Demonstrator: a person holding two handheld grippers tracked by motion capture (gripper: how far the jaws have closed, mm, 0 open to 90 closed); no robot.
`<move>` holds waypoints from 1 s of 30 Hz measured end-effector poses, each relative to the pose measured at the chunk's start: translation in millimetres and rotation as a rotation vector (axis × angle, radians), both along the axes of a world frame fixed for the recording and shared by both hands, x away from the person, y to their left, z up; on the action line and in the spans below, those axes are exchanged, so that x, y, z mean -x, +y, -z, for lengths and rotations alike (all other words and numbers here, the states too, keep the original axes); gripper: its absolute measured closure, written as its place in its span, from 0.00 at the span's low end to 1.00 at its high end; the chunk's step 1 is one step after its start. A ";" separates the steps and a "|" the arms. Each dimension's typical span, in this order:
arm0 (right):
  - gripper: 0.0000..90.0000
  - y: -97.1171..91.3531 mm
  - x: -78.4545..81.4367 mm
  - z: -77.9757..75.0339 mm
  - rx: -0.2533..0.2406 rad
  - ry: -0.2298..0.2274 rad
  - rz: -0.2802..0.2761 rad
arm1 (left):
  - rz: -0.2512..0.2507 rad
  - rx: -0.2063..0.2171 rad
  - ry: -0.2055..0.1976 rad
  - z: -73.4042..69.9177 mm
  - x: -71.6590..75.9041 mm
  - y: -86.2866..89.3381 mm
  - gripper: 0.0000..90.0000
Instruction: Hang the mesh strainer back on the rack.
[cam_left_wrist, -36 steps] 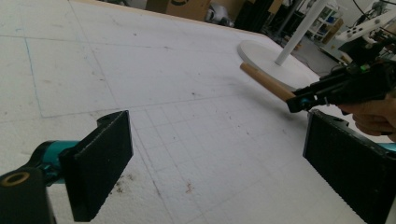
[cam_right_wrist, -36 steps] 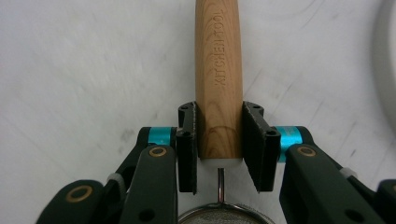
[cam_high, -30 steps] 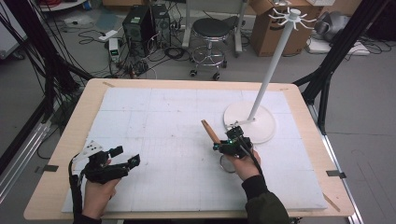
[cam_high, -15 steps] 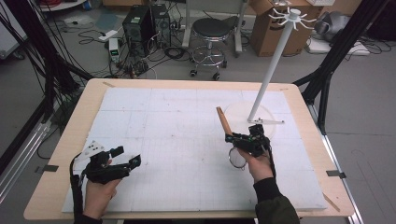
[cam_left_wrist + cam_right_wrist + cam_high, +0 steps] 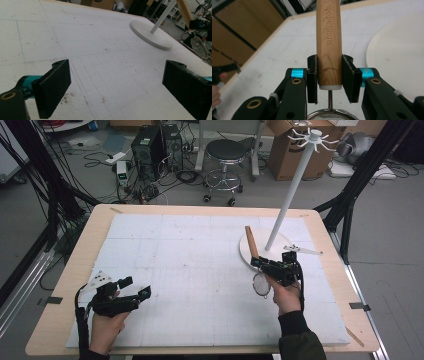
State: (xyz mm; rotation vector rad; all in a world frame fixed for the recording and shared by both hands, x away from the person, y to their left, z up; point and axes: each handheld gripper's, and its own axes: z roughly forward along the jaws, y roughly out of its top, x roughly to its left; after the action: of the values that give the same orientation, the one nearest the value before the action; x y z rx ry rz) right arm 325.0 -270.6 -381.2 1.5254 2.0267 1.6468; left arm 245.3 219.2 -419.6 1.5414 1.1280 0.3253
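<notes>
- High view: right gripper (image 5: pixel 261 263) clamps a strainer's wooden handle (image 5: pixel 250 241) by its lower end, near the stand (image 5: pixel 293 187) base; handle's long axis tilts up and away, mesh bowl (image 5: pixel 261 284) hanging toward the person.
- Left gripper view: left gripper (image 5: pixel 120 86) wide, empty, resting well left.
- Right gripper view: pads (image 5: pixel 312 78) pinch the handle (image 5: pixel 329 37).

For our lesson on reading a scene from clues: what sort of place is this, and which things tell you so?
Probably a lab or workshop rigged for recording, not a kitchen. A computer tower and loose cables sit on the floor, black frame struts flank the table, and cardboard boxes stand behind.
</notes>
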 end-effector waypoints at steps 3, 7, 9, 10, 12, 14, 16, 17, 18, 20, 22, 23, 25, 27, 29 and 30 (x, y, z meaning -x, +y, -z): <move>0.77 -5.1 2.5 -6.1 -0.017 -0.025 0.014 | 0.003 0.002 -0.004 0.2 0.1 -0.7 0.10; 0.77 -11.0 4.8 -11.5 -0.041 -0.054 0.031 | 0.006 -0.004 -0.005 0.3 0.3 -1.6 0.10; 0.77 -14.5 6.2 -13.3 -0.063 -0.066 0.041 | 0.006 -0.002 -0.006 0.3 0.3 -1.7 0.10; 0.77 -16.6 6.8 -14.2 -0.074 -0.073 0.047 | 0.005 -0.002 -0.006 0.3 0.4 -1.7 0.10; 0.77 -18.8 7.8 -16.0 -0.080 -0.081 0.055 | 0.006 -0.002 -0.006 0.3 0.3 -1.7 0.10; 0.77 -21.3 8.5 -17.9 -0.089 -0.095 0.062 | 0.007 -0.001 -0.007 0.3 0.3 -1.8 0.10; 0.77 -24.0 9.3 -20.2 -0.102 -0.108 0.071 | 0.008 -0.001 -0.009 0.3 0.4 -1.9 0.10; 0.77 -25.1 9.9 -21.5 -0.105 -0.116 0.078 | 0.008 -0.001 -0.010 0.3 0.4 -1.9 0.10; 0.77 -26.4 10.7 -23.1 -0.113 -0.124 0.084 | 0.008 -0.003 -0.012 0.3 0.4 -1.8 0.10; 0.77 -29.2 12.3 -26.1 -0.133 -0.138 0.093 | 0.007 -0.002 -0.011 0.4 0.5 -2.0 0.10; 0.77 -31.9 13.7 -29.1 -0.148 -0.157 0.104 | 0.010 -0.002 -0.010 0.4 0.7 -2.5 0.10; 0.77 -33.0 14.1 -30.7 -0.152 -0.167 0.108 | 0.014 -0.005 -0.011 0.5 0.5 -2.7 0.10; 0.77 -35.7 13.5 -34.2 -0.172 -0.167 0.106 | 0.013 -0.003 -0.008 1.0 0.6 -4.1 0.10; 0.77 -38.2 13.5 -38.8 -0.182 -0.176 0.123 | 0.019 -0.007 -0.007 1.5 0.5 -5.3 0.10; 0.77 -41.2 14.8 -44.0 -0.202 -0.197 0.134 | 0.019 -0.010 -0.007 1.5 0.8 -6.2 0.10; 0.77 -42.3 15.6 -46.6 -0.208 -0.210 0.139 | 0.019 -0.008 -0.007 1.5 0.9 -6.2 0.10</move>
State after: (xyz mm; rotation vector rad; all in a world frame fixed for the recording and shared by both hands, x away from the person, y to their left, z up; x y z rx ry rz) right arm 309.4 -312.9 -334.6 1.4450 1.6510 1.9187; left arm 244.3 213.0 -421.1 1.5558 1.1068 0.3223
